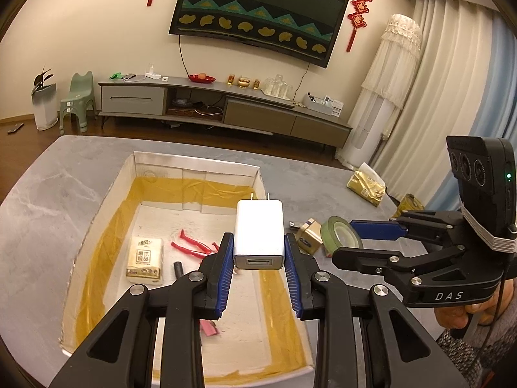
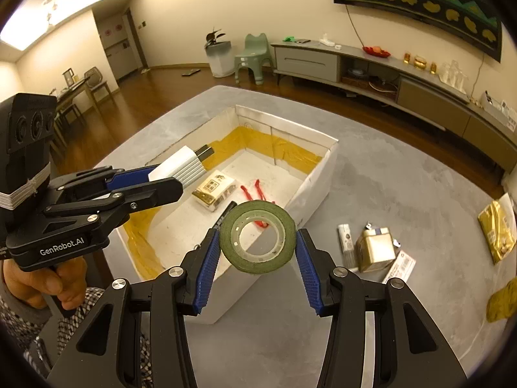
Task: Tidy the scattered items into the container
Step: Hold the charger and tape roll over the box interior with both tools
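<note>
Holding a white USB charger [image 1: 259, 236] above the box [image 1: 194, 165], the left hand-held gripper [image 1: 258, 252] has both blue pads pressed on the charger's sides, prongs pointing far, USB port facing the cam. Likely held high & level so it clears the box wall before release. The right hand-held gripper [image 2: 257, 252] is clamped on a green tape roll [image 2: 257, 235], hole facing the cam, hanging over the box's near-right corner; prob. waiting its turn to drop.

Box is white w/ yellow tape lining the inner walls, sits mid tabletop [image 1: 48, 200]. Already inside: tissue pack [image 1: 144, 260], red plastic strips [image 1: 194, 245], a dark cylinder [image 1: 178, 268], a pink bit [image 1: 208, 327] near the front edge.

Still out on the tabletop, right of the box: small carton [image 2: 375, 249], a white stick-like item [image 2: 347, 245] beside it, a flat label card [image 2: 399, 266], gold wrapped packs [image 2: 496, 231] farther right, one more gold pack [image 2: 502, 300] at the right edge.

In the way: little. Both grippers crowd the same side of the box, so dropping together risks a bump; tissue pack & strips sit under the charger's path but there's bare floor on the right half.
</note>
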The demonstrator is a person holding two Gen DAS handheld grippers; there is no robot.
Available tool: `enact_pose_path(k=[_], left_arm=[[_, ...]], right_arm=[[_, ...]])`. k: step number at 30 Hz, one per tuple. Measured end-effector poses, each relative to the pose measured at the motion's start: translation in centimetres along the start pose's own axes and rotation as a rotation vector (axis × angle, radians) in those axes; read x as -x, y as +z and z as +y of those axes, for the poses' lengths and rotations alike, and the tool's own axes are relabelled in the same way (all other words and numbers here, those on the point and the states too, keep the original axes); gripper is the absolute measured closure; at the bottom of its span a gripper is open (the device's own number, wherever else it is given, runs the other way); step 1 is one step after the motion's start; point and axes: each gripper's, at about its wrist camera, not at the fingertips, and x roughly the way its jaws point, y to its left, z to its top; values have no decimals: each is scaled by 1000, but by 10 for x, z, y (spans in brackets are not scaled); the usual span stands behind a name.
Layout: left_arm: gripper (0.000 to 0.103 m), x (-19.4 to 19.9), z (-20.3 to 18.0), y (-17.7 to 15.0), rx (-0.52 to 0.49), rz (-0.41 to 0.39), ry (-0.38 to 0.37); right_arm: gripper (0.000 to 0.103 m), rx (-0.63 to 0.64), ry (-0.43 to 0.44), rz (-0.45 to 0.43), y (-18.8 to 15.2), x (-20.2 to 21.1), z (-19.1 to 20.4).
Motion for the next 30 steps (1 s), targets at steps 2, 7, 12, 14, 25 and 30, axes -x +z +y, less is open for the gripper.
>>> enact_pose_path(k=[2, 7, 12, 14, 25, 30], left_arm=[[72, -1, 1, 3, -11, 3, 5], [72, -4, 5, 9, -34, 16, 15], [72, -9, 12, 17, -39, 40, 15], [72, -12, 15, 21, -33, 51, 15], [72, -34, 31, 41, -13, 98, 21], [72, -47, 41, 48, 9, 121, 30]], right_arm=[[53, 8, -1, 1, 4, -2, 1], [53, 27, -1, 4, 13, -6, 6], [53, 48, -2, 9, 22, -14, 10], [53, 52, -1, 13, 25, -18, 11], [53, 78, -9, 34, 42, -41, 8], [53, 86, -21, 43, 50, -55, 4]])
